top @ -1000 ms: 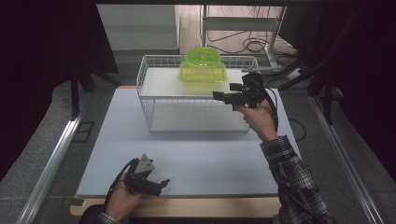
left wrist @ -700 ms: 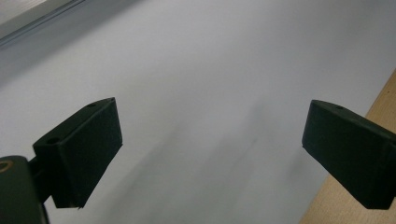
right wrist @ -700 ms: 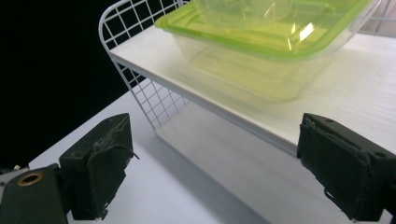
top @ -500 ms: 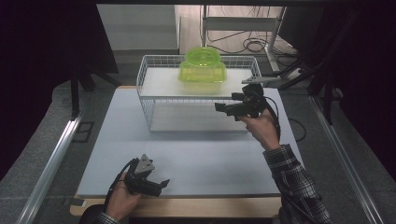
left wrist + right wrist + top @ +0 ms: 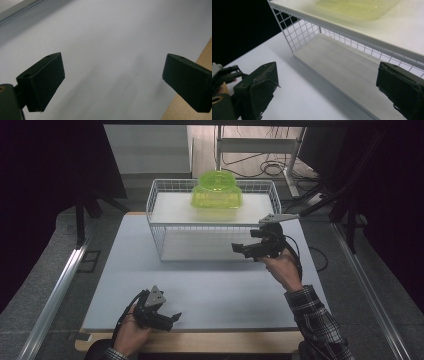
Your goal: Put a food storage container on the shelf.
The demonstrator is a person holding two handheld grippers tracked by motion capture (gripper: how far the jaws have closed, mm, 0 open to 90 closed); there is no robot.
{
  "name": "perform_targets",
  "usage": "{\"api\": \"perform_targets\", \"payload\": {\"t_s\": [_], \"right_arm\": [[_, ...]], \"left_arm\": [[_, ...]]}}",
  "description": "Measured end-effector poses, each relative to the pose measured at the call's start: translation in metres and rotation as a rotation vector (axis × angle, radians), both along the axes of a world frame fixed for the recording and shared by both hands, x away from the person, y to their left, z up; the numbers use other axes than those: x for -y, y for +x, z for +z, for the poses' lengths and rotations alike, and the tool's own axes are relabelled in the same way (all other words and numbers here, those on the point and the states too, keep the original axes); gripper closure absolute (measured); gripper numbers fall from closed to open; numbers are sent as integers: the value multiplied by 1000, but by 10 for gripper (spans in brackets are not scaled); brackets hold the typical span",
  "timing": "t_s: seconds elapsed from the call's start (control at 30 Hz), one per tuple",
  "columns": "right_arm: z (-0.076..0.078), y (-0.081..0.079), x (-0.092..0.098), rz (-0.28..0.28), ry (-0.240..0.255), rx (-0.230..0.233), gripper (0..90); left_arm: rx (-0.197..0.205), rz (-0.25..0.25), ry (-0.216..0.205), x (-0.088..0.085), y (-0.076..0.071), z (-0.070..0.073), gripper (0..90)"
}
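Note:
A yellow-green see-through plastic container (image 5: 216, 190) stands on the top shelf of a white wire rack (image 5: 159, 227) at the back of the table. My right gripper (image 5: 244, 242) hangs in front of the rack's right half, pointing left, below the top shelf. Its jaws have just been opening and stand open with nothing between them. In the right gripper view that gripper (image 5: 327, 77) faces the rack's lower shelf (image 5: 352, 67), with the container (image 5: 359, 10) above. My left gripper (image 5: 174, 319) rests near the table's front edge, open and empty (image 5: 113, 68).
The white table top (image 5: 215, 285) spreads between the rack and the wooden front edge (image 5: 200, 55). A metal rail (image 5: 55, 290) runs along the left side. Cables (image 5: 270, 167) lie on the floor behind the rack.
My right gripper has come down and toward the person, from level with the container to in front of the rack. The left gripper has stayed where it was.

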State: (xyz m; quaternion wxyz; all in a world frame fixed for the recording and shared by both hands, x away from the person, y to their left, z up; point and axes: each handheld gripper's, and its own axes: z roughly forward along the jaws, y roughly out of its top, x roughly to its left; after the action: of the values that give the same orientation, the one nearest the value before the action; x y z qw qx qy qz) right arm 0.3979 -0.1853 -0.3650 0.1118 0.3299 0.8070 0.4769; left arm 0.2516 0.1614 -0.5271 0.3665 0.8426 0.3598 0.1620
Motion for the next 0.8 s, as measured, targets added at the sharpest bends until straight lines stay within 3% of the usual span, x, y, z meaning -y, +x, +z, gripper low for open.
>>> {"api": "perform_targets", "payload": {"t_s": [0.43,0.8], "right_arm": [[-18,-17,0,7,-40,45,18],[-40,-25,-1,2,-71,39,12]], "left_arm": [[1,1,6,0,0,0,40],[2,1,9,0,0,0,40]]}}
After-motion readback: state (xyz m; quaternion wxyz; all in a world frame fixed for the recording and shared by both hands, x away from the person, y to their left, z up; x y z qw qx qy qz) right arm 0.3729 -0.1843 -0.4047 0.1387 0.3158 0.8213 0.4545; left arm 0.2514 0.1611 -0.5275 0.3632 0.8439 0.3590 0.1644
